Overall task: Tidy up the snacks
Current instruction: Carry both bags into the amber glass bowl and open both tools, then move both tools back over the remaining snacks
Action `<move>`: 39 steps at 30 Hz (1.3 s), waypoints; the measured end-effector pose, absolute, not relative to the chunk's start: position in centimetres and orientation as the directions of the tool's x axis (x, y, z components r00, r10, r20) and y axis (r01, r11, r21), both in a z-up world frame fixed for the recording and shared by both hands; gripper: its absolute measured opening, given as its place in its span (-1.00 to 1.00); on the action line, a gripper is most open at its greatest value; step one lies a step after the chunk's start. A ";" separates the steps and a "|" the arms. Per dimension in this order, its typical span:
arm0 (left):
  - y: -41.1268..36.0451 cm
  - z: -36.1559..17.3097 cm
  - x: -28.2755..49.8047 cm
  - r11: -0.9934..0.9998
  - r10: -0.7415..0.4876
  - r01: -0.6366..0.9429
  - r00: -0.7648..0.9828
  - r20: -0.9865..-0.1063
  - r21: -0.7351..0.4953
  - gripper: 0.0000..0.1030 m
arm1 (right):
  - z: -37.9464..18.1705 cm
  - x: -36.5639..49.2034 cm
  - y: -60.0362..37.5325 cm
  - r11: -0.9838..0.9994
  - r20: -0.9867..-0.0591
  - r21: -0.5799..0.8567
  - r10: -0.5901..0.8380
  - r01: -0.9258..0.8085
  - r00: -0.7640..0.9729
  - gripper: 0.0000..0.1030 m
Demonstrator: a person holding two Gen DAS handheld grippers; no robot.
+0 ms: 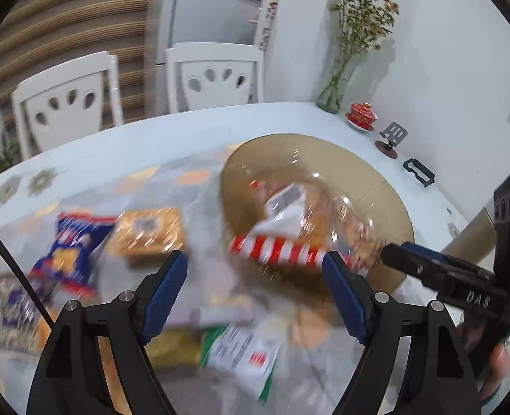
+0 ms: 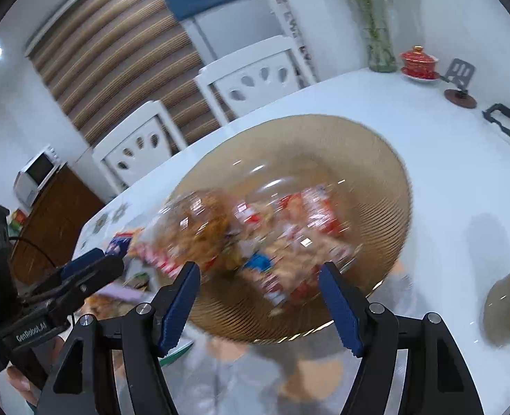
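Both frames are smeared with motion; labels are unreadable.

Left gripper [image 1: 255,294]: fingers spread wide, nothing between the blue pads [image 1: 165,294]. It hangs over the near part of the table [image 1: 123,145], above a scatter of packets.

Right gripper [image 2: 260,302]: also spread wide, nothing between its pads. It hangs over the near rim of the big amber glass plate [image 2: 376,159]. In the left wrist view it enters from the right edge, its tip near the plate's near right rim.

Snacks already in the plate: a loose heap in red, white and orange wrappers [image 2: 272,235], blurred, individual packets hard to separate. From the left camera a red-and-white striped packet [image 1: 275,250] lies at the plate's near edge, partly over the rim.

Snacks on the table left of the plate: an orange packet [image 1: 149,233], beside it a blue packet [image 1: 73,250] with a red border, further left a purple-and-yellow one [image 1: 16,314]. Nearer the left gripper, a white-and-green packet [image 1: 243,356] with small print and a red square, and a yellowish packet [image 1: 175,346] touching it.

Far end of the table: glass vase [image 1: 334,93] of dried flowers, red lidded teacup [image 1: 361,112] on a saucer, small phone stand [image 1: 391,140], dark frame-like holder [image 1: 419,171]. Two white chairs [image 1: 213,76] stand behind the table.
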State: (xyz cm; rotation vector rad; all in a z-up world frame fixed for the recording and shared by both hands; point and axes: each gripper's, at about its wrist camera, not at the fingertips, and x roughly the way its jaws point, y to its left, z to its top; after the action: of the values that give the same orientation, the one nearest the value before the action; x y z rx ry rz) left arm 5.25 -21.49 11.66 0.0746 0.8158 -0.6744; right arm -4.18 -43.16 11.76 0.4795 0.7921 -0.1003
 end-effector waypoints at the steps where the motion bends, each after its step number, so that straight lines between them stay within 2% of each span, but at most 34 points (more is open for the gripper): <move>1: -20.4 11.6 4.5 0.800 -0.517 0.571 0.502 -0.694 -0.183 0.55 | 11.8 -4.4 -42.4 0.895 -0.703 0.373 0.102 0.243 0.704 0.34; 14: -5.0 8.3 -2.0 0.922 -0.382 0.304 0.600 -0.703 -0.242 0.55 | 9.4 -5.9 -32.2 0.936 -0.704 0.350 0.279 -0.023 0.652 0.34; 19: -0.6 5.4 -2.5 0.943 -0.332 0.188 0.604 -0.725 -0.275 0.54 | 7.6 -5.9 -29.1 0.956 -0.716 0.282 0.267 -0.084 0.644 0.34; 27: 0.7 1.4 -2.8 0.972 -0.236 0.136 0.603 -0.762 -0.194 0.54 | 4.8 -5.8 -27.5 0.960 -0.724 0.254 0.269 -0.117 0.635 0.34; 30: 0.2 1.3 -2.6 0.970 -0.243 0.158 0.598 -0.764 -0.185 0.54 | 4.5 -5.5 -28.0 0.957 -0.720 0.269 0.272 -0.105 0.639 0.35; 32: 0.0 1.2 -2.7 0.968 -0.251 0.174 0.593 -0.765 -0.183 0.54 | 4.3 -5.4 -28.6 0.954 -0.720 0.285 0.275 -0.090 0.637 0.44; 39: -0.6 1.3 -2.9 0.969 -0.243 0.191 0.593 -0.768 -0.158 0.54 | 3.7 -5.1 -30.6 0.931 -0.716 0.364 0.296 -0.024 0.632 0.45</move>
State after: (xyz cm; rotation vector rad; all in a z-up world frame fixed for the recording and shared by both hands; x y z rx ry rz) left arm -2.90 -0.62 1.28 -0.0613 0.9017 -0.2524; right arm -5.08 -30.56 3.71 0.3371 0.8714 0.1875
